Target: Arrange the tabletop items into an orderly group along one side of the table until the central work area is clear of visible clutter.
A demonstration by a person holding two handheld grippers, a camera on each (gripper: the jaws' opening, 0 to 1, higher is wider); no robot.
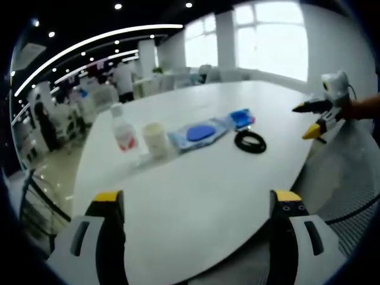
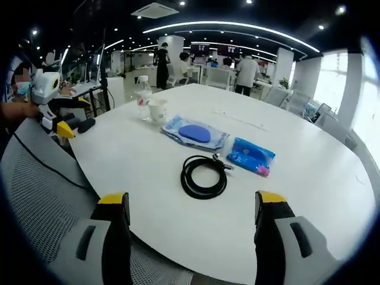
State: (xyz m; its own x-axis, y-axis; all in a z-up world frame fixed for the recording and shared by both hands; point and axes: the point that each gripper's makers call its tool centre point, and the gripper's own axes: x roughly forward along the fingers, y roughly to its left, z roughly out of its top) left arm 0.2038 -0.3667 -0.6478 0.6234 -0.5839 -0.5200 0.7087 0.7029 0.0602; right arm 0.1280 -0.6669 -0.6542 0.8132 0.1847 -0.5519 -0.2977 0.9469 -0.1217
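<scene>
Bright open-plan office, with ceiling light strips and people standing at distant desks, surrounds a large white oval table [image 2: 332, 178]. Starting from the fingers: the right gripper [image 2: 192, 205] hovers over the near edge, its yellow-tipped jaws spread wide and grasping nothing; the left gripper [image 1: 198, 202] hangs the same way, released and empty, above another stretch of the edge. Just beyond the right jaws lies a coiled black cable [image 2: 204, 174], the nearest item. Near it, further toward the middle, sits a small blue tissue packet [image 2: 252, 155], then a larger clear pouch holding a blue disc [image 2: 194, 133]. Farthest, near the far edge, a paper cup [image 2: 158, 110] stands just beside a clear water bottle [image 2: 142, 90]. Everything sits in a loose diagonal line across the central area. To tidy well, likely pinch the whole coil so it does not unravel, and gather items toward the cup and bottle.
</scene>
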